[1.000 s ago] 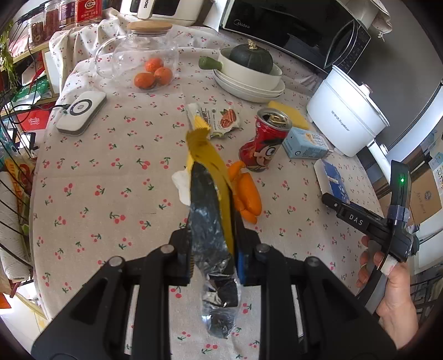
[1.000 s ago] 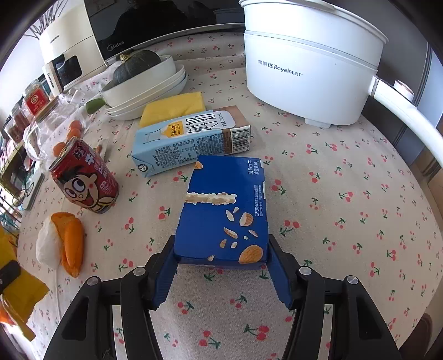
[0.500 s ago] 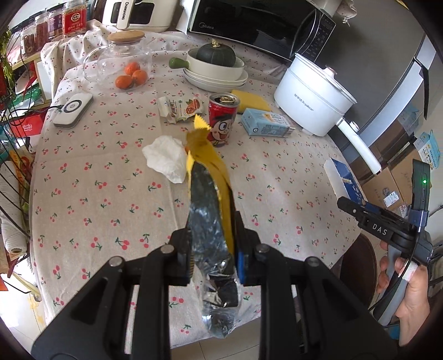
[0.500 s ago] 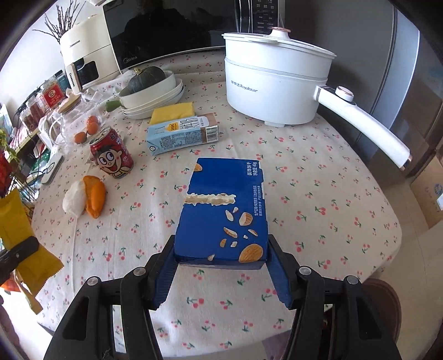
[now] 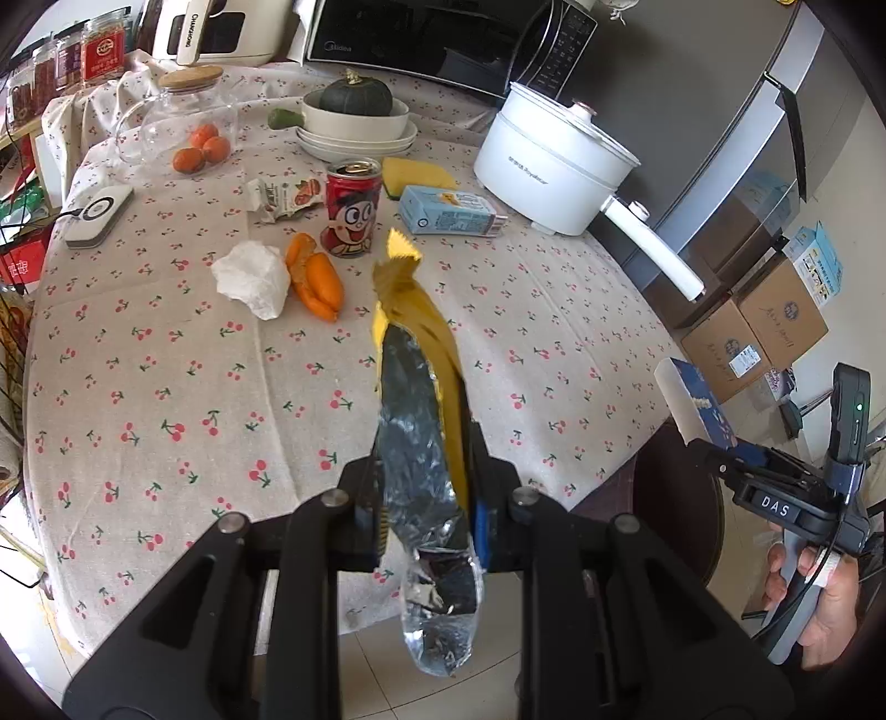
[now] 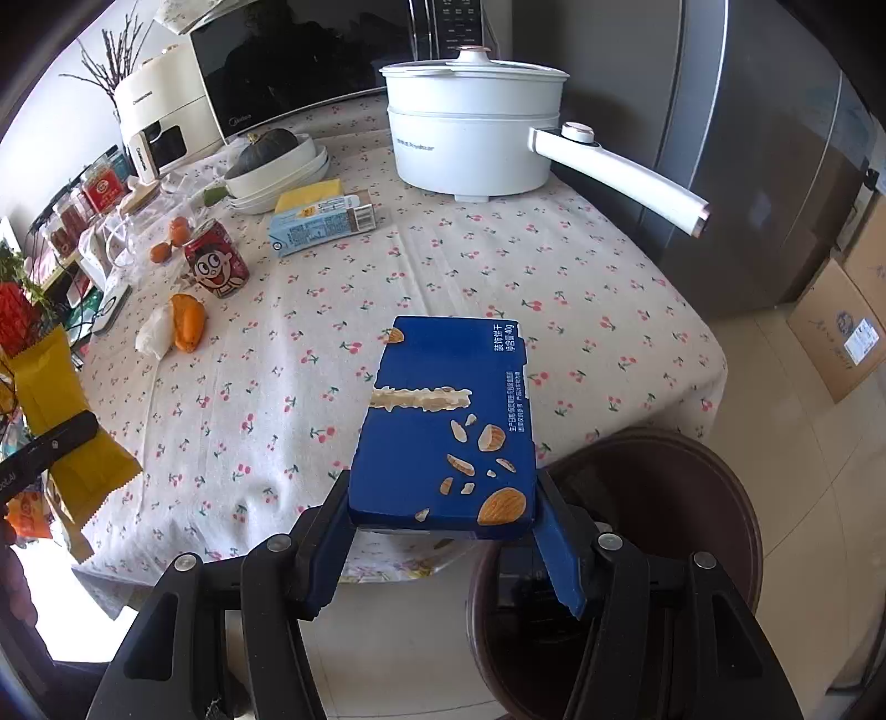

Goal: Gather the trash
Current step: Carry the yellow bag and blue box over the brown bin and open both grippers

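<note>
My left gripper (image 5: 426, 498) is shut on a yellow foil snack wrapper (image 5: 423, 354), held in the air at the table's near edge; it also shows in the right wrist view (image 6: 61, 404). My right gripper (image 6: 443, 526) is shut on a blue biscuit box (image 6: 448, 421), held past the table edge beside a dark brown bin (image 6: 653, 531). On the cherry-print table (image 5: 166, 387) lie a red can (image 5: 353, 207), crumpled white tissue (image 5: 252, 277), orange peel (image 5: 318, 279), a light blue carton (image 5: 448, 219) and a small wrapper (image 5: 288, 196).
A white electric pot (image 5: 554, 160) with a long handle stands at the far right. Stacked bowls with a green squash (image 5: 357, 119), a glass jar with oranges (image 5: 188, 133), a microwave (image 5: 421, 44) and a white charger (image 5: 99, 213) are further back. Cardboard boxes (image 5: 758, 332) sit on the floor.
Both grippers have pulled back and up from the table with the wrapper and the blue box. The table has receded and the brown bin has come into the right wrist view.
</note>
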Motion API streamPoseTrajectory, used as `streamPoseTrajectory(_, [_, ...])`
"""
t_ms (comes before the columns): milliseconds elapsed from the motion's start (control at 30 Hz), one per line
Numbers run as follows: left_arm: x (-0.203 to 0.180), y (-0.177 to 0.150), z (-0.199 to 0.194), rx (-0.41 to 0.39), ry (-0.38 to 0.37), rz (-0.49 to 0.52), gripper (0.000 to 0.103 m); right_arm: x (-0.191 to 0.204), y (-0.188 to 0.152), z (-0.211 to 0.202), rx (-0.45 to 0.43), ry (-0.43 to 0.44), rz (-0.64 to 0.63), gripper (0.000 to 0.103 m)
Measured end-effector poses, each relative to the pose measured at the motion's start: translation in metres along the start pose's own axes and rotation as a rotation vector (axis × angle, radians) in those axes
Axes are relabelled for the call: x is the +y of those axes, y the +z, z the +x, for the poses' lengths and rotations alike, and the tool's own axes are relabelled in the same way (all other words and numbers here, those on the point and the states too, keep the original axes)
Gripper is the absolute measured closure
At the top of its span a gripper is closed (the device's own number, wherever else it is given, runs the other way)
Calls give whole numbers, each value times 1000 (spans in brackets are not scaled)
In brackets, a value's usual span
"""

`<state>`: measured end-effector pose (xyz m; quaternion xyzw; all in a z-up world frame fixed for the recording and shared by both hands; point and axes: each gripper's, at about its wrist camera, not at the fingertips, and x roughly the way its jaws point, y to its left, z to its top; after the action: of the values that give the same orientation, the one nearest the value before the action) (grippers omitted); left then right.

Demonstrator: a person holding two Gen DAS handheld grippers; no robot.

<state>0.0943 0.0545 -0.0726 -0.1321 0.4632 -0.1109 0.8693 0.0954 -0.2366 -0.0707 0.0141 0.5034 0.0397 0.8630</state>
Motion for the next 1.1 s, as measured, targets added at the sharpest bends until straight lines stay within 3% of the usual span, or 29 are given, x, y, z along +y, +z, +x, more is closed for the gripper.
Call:
streamPoseTrajectory(300, [-41,-8,15,21,-42,78,78,-56,-35,-26,-17,-4,74,41])
streamPoseTrajectory(667, [-119,-28,45,70,-141,215,78,-116,-81,-31,15,-68,125,41])
streamPoseTrajectory(1100, [-231,-66,89,93,-230,502,78,-172,-113,-36,39,-109,205,41])
